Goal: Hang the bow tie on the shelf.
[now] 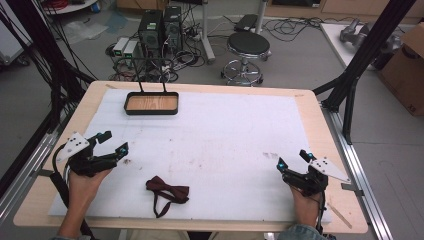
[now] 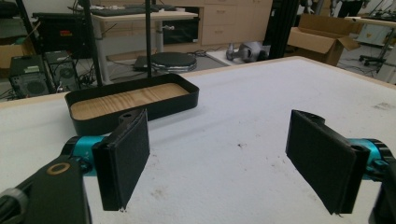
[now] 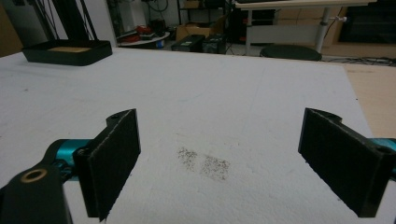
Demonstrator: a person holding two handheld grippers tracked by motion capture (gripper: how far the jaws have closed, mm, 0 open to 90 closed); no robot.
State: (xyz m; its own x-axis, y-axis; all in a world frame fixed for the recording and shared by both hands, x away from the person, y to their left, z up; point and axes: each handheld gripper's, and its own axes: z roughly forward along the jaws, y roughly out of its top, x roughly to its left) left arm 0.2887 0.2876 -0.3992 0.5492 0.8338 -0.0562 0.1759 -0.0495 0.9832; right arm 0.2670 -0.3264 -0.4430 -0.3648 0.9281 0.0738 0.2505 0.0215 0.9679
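Both claws gape, holding nothing: the left claw (image 1: 113, 142) at the frame's left, the right claw (image 1: 292, 159) at lower right. A maroon bow tie (image 1: 167, 191) lies bottom centre on the white-covered bench (image 1: 225, 130); a black tray (image 1: 151, 103) sits upper left.

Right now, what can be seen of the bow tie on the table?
The bow tie is dark maroon, seemingly fabric, lying flat on the white mat near the table's front edge, left of centre. Its two wings spread sideways from a central knot, and a thin strap loops out below it. Nothing touches it; the left claw is beside it, apart and open.
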